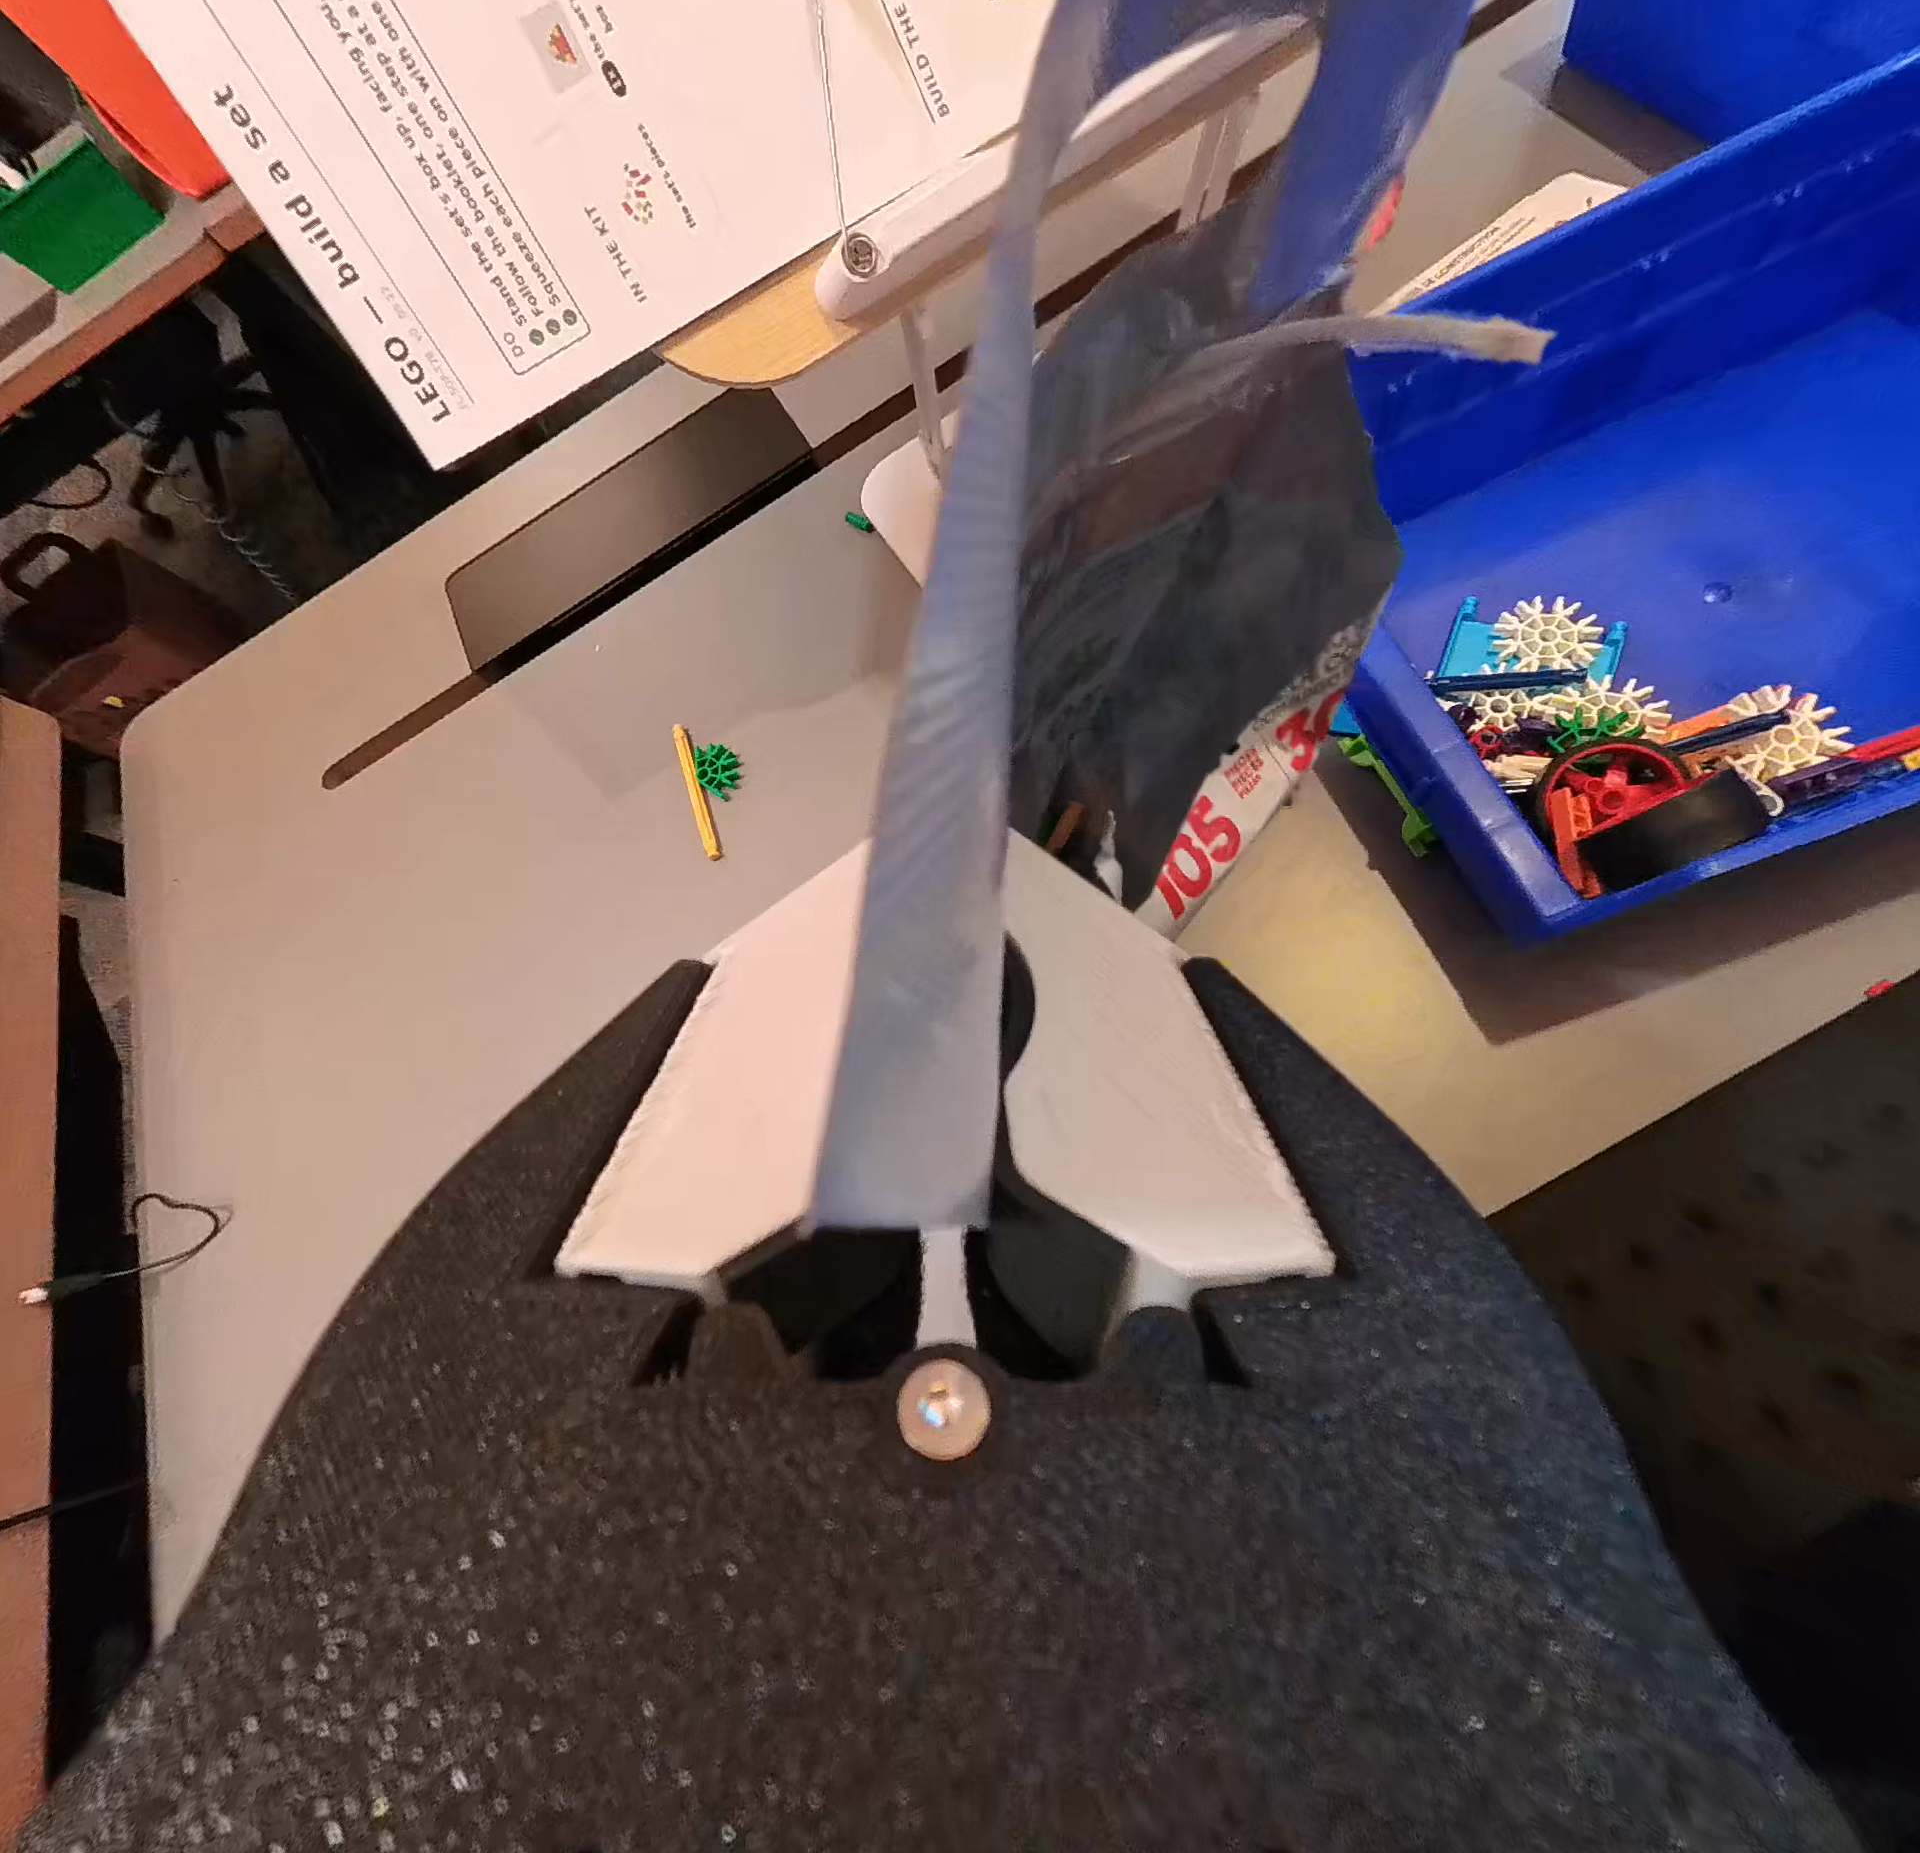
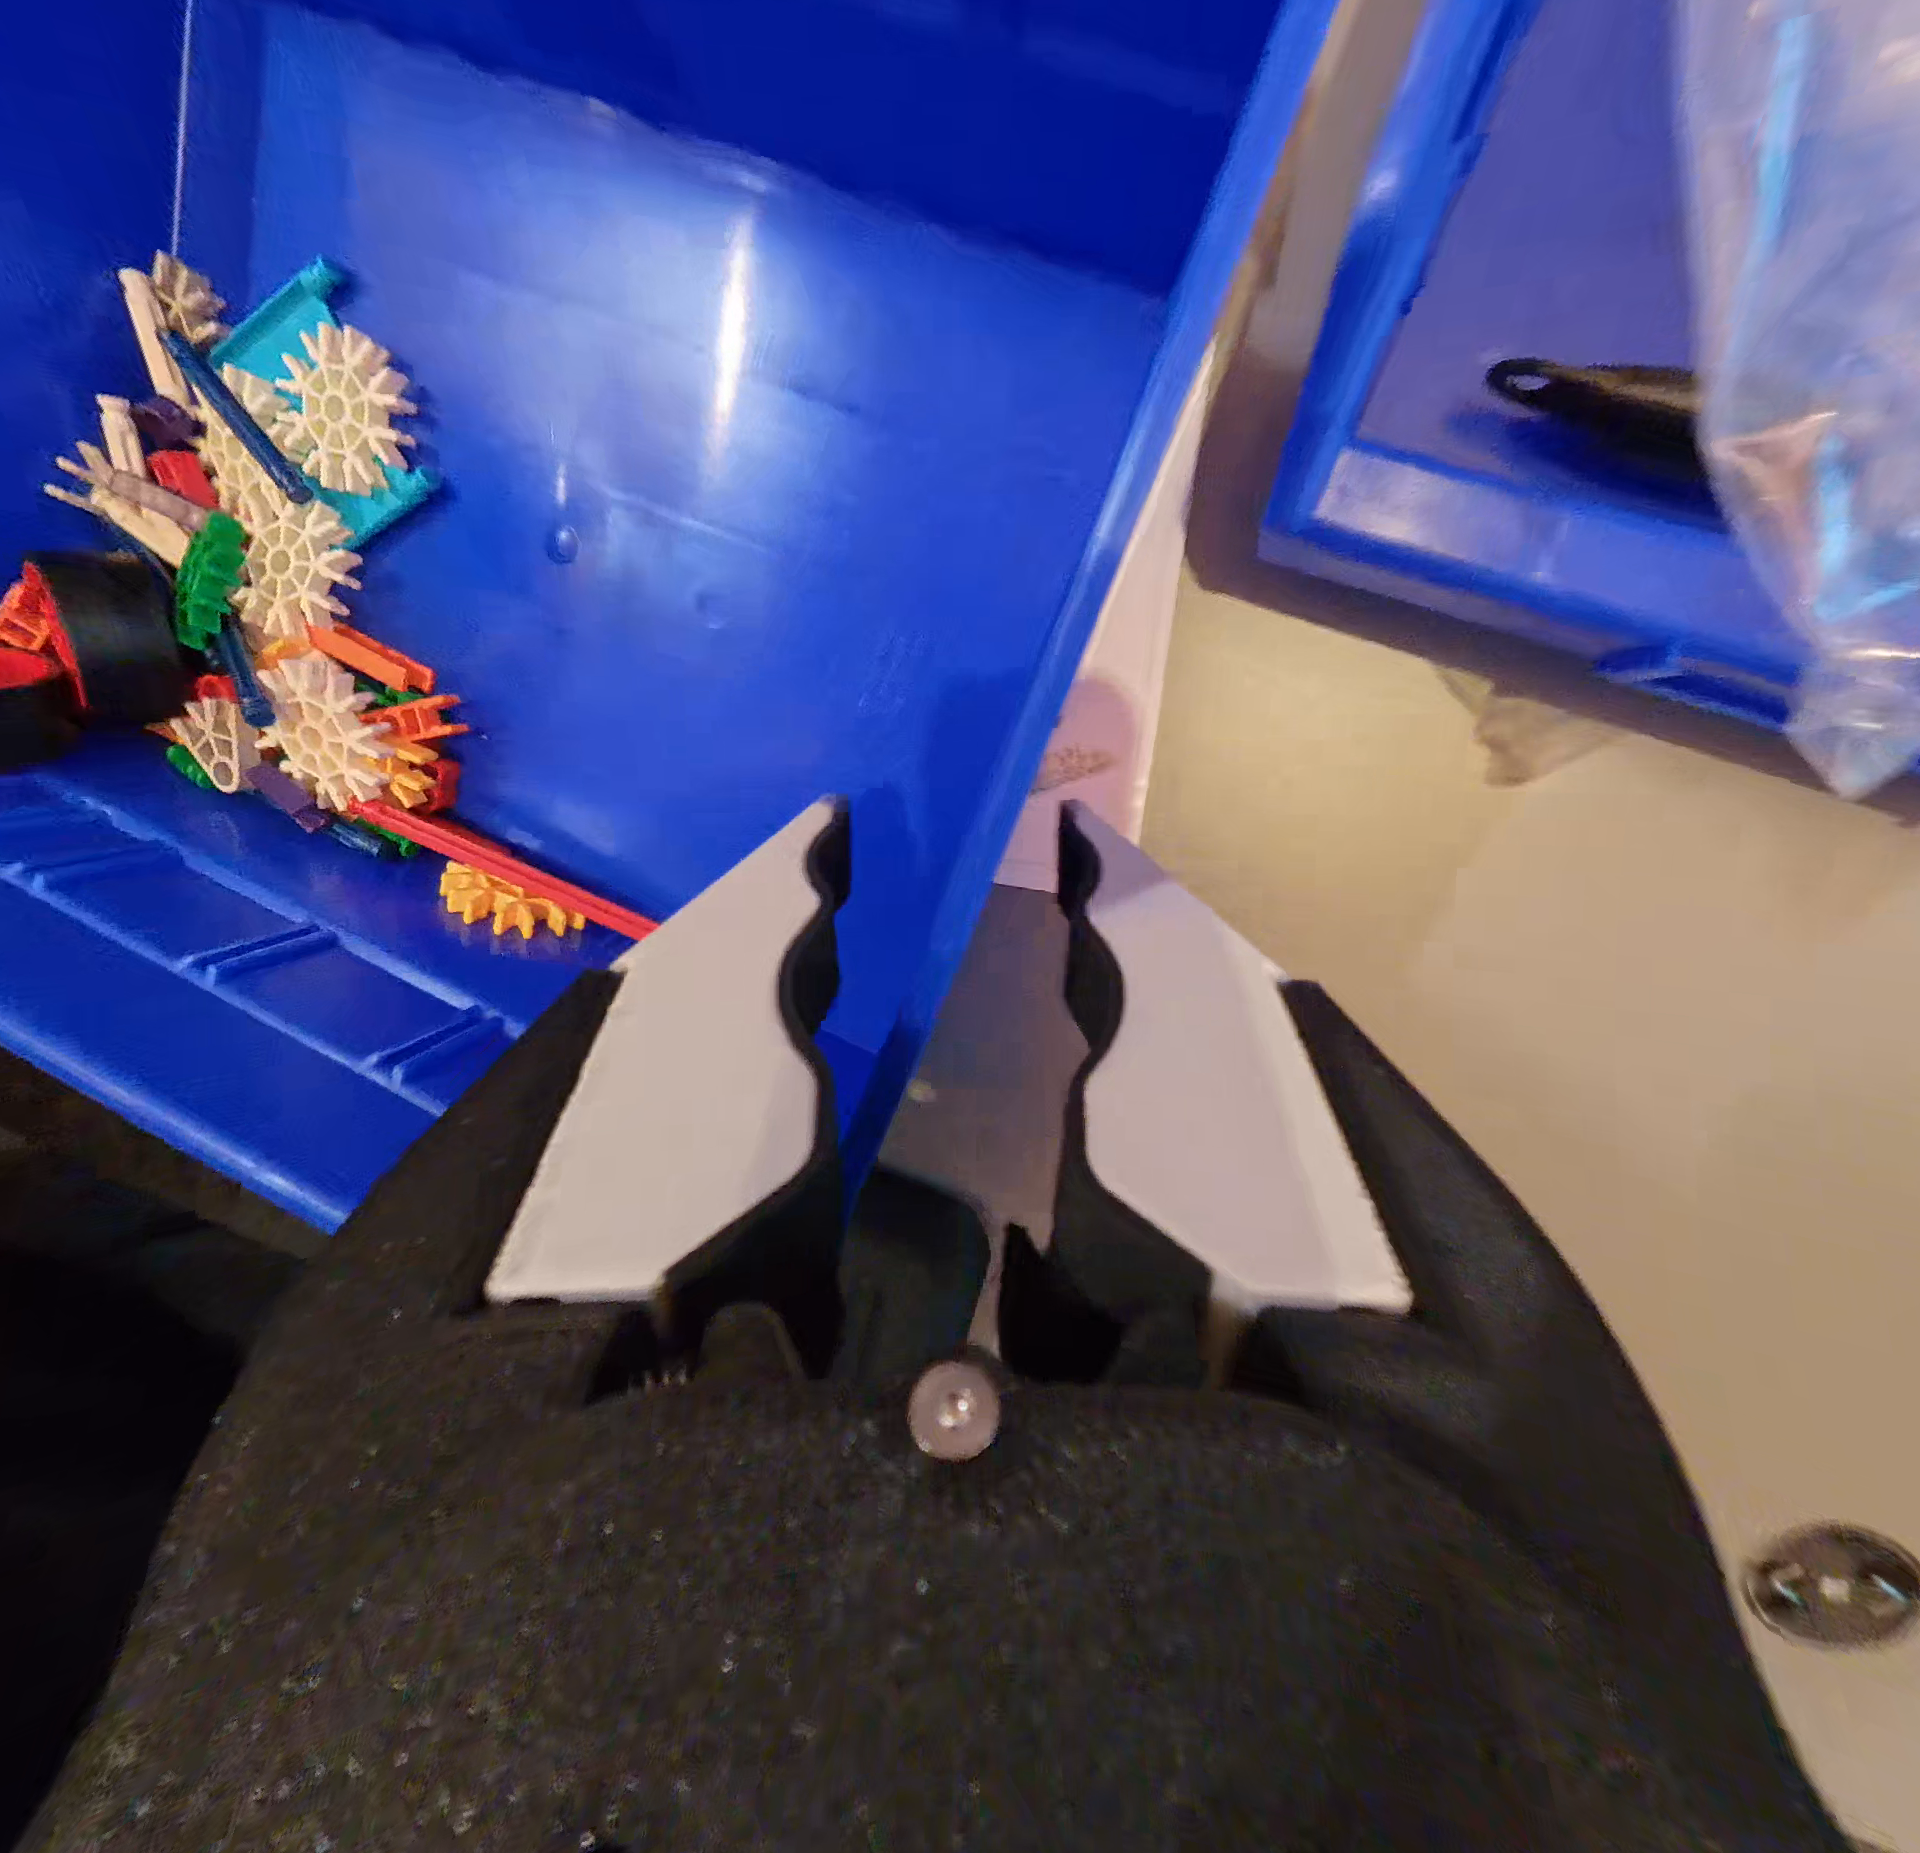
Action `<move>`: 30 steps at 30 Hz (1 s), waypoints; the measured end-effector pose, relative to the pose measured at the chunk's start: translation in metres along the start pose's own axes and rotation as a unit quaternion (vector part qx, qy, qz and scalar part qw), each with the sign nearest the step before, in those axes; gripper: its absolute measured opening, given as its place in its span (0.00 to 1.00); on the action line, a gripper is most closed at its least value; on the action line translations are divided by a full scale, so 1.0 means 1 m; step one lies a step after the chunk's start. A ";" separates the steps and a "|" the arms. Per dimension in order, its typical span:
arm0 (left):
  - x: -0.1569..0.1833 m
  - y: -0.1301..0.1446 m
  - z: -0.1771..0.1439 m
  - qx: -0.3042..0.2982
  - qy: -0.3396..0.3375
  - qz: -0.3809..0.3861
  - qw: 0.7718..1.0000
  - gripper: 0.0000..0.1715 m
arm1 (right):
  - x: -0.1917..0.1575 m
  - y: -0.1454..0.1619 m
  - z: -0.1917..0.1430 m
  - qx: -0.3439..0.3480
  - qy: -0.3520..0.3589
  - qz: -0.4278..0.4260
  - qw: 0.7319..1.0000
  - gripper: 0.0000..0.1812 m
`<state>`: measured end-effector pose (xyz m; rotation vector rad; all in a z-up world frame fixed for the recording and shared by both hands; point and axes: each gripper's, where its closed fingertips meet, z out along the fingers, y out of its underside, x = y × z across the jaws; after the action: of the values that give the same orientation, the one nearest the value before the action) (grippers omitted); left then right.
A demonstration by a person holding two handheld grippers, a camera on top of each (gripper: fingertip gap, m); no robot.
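My left gripper (image 1: 935,868) is shut on the edge of a clear plastic bag (image 1: 966,608), which runs up from the jaws as a grey-blue strip and hangs blurred in front of the camera. The bag also shows in the right wrist view (image 2: 1818,349), at the top right. My right gripper (image 2: 951,816) is open and empty. Its jaws stand on either side of the side wall of a blue bin (image 2: 1091,556). In the bin lies a heap of coloured construction-toy pieces (image 2: 281,577): white snowflake connectors, rods and a black wheel. The bin (image 1: 1662,432) and the pieces (image 1: 1621,733) also show in the left wrist view.
A yellow rod with a green connector (image 1: 712,785) lies on the grey table (image 1: 416,920). A printed sheet on a stand (image 1: 582,141) rises behind. A white box with red numerals (image 1: 1226,827) sits by the bin. A second blue bin (image 2: 1507,349) holds a black object (image 2: 1600,401). Left tips to right tips: about 45 centimetres.
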<state>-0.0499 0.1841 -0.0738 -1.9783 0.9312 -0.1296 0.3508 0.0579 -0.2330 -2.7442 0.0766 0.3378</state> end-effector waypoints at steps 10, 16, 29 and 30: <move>0.013 -0.003 0.010 0.002 -0.001 -0.027 1.000 0.00 | 0.007 0.003 0.032 -0.015 0.009 -0.019 1.000 0.11; 0.016 -0.005 0.010 -0.001 -0.004 -0.037 0.999 0.00 | 0.005 0.001 0.030 -0.009 0.026 -0.056 0.998 0.06; 0.002 -0.018 0.007 -0.002 -0.016 -0.081 0.997 0.00 | 0.012 -0.001 -0.028 0.019 0.067 -0.070 0.995 0.04; 0.002 -0.018 0.008 -0.002 -0.017 -0.082 0.996 0.00 | 0.011 -0.005 -0.037 0.024 0.065 -0.069 0.995 0.04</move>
<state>-0.0352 0.1937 -0.0644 -2.0528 0.7471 -0.1869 0.3701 0.0492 -0.2009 -2.7042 -0.0705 0.1168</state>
